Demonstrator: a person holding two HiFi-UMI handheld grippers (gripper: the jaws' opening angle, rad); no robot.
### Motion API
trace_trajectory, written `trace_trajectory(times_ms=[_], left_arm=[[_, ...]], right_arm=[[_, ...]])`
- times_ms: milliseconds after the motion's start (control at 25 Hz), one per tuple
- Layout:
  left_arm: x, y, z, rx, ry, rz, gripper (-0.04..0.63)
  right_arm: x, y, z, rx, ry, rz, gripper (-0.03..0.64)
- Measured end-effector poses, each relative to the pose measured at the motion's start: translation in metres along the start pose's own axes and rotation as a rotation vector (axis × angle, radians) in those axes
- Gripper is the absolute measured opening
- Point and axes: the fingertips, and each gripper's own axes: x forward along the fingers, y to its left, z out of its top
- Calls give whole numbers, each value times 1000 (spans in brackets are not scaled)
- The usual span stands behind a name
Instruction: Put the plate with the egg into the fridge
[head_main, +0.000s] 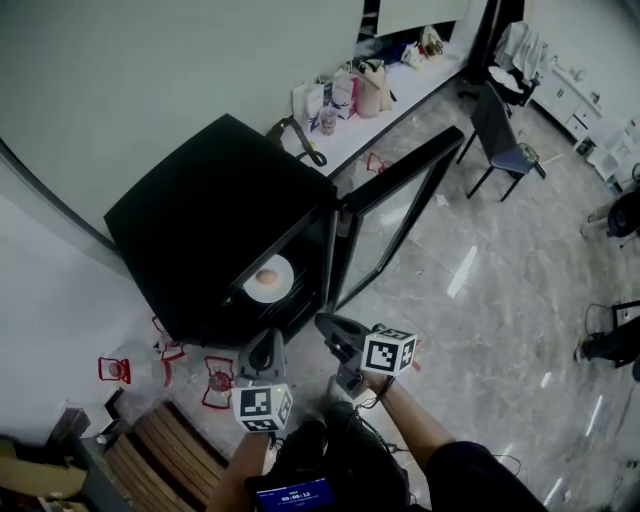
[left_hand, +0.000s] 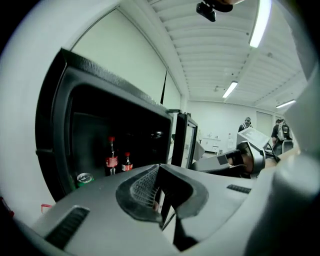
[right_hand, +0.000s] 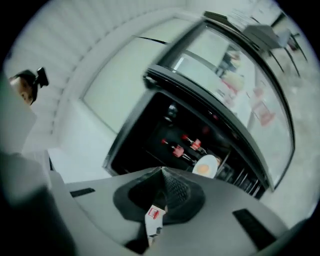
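Two hand-held grippers are hovering in front of an open black fridge (head_main: 200, 225). The left gripper (head_main: 265, 342) is showing its jaws pressed together and gripping nothing; bottles (left_hand: 111, 159) and a can (left_hand: 84, 178) are standing on a shelf beyond its jaw tips. The plate (head_main: 286, 268) with the egg (head_main: 266, 278) is already resting inside the fridge, ahead of both sets of jaws and well apart from them. The right gripper (head_main: 326, 322) is likewise showing closed, empty jaws. The fridge door (head_main: 400, 170) is standing open beyond and to the right of them. Placing is looking done; at most, shutting the door is remaining.
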Motion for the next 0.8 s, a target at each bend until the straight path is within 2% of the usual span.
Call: trace_trajectory(times_ms=[200,400,560,680,800], left_arm=[[-33,-27,33,39,-59,-68,6],[-41,-49,55,40,-69,-96,6],[-33,-69,73,71,-118,-103,6],[-11,-90,84,85,-166,-107,6],[29,-117,91,85,-170,-60,6]], right_arm=[[-46,59,15,-287,-34,17,6],[-86,67,54,-473,-42,7,6],[-128,35,114,-643,-23,-18,6],[-170,-13,188,-735,-40,-42,8],[-200,-68,271,-787,-21,-71,11]])
